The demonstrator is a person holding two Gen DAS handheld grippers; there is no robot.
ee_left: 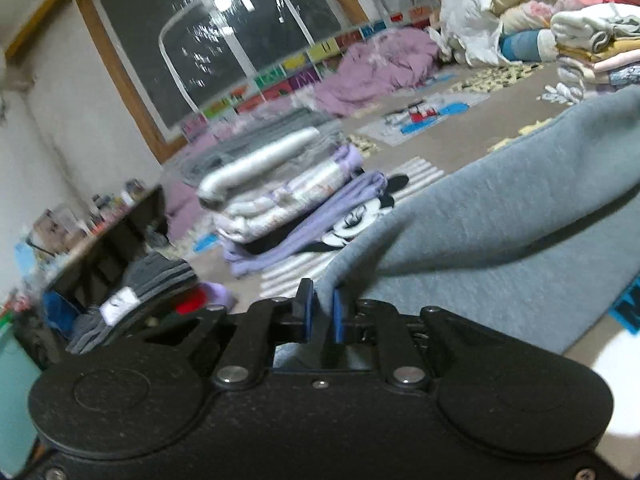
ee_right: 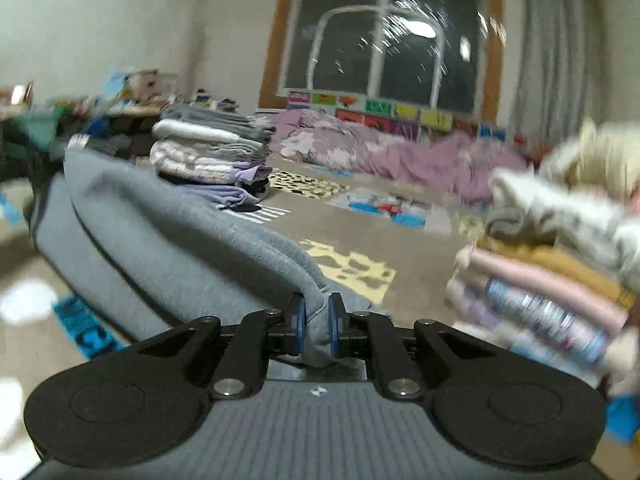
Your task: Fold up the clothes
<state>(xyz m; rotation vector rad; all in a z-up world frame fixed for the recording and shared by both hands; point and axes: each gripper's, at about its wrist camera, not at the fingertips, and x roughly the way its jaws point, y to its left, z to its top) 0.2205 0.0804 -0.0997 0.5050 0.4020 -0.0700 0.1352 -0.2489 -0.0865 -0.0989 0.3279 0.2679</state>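
Grey fleece garment (ee_left: 500, 216), soft, thick and likely floppy, hangs raised over the patterned floor mat (ee_right: 360, 236), an edge clamped in the left gripper (ee_left: 323, 314) and another in the right gripper (ee_right: 317, 316), such edges being the sensible holds, with folded stacks (ee_right: 212, 148) lying beyond.

The patterned floor mat (ee_right: 416, 248) carries two folded-clothes stacks (ee_right: 212, 152) (ee_right: 560, 288) and a rumpled purple blanket (ee_right: 400, 156).
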